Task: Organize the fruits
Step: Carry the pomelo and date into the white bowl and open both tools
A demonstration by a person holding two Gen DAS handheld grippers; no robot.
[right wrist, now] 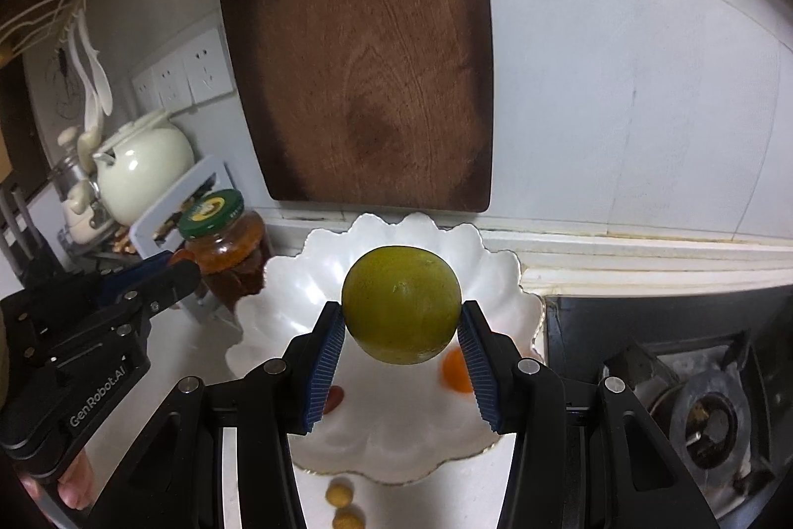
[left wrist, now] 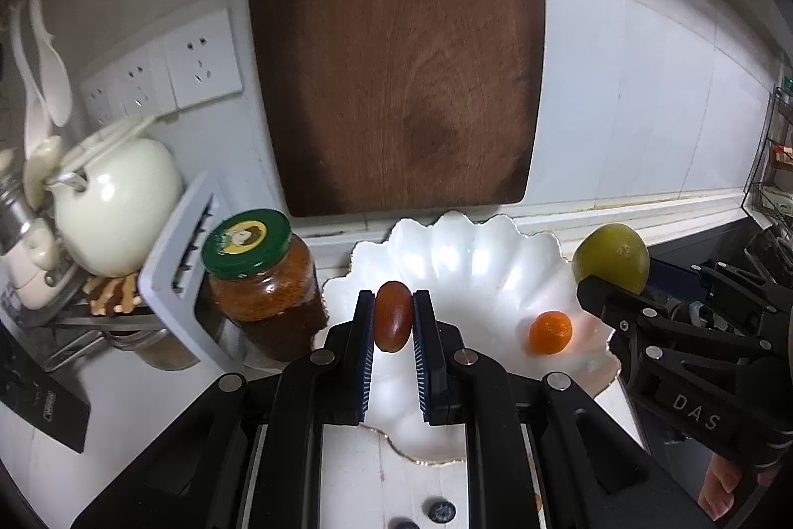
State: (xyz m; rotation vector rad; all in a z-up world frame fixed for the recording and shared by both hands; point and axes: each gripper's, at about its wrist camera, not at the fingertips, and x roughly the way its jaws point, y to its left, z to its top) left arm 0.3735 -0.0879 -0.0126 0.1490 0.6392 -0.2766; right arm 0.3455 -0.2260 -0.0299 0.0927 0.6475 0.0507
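Left wrist view: both hand-held grippers carry fruit above a white scalloped dish.

The left gripper pinches a small reddish-brown oval fruit between its blue ribbed pads, held over the left part of the white scalloped ceramic dish with a thin gold rim. The right gripper clamps a large round yellow-green citrus fruit between its pads, hanging over the middle of the same dish. A small orange round fruit lies in the dish toward its right side. Just left of the dish stands a glass jar of orange-brown preserve with a green lid, and beyond that a cream ceramic teapot. A dark brown wooden cutting board leans upright against the white wall behind the dish. In the right wrist view a black gas burner sits to the right of the dish.
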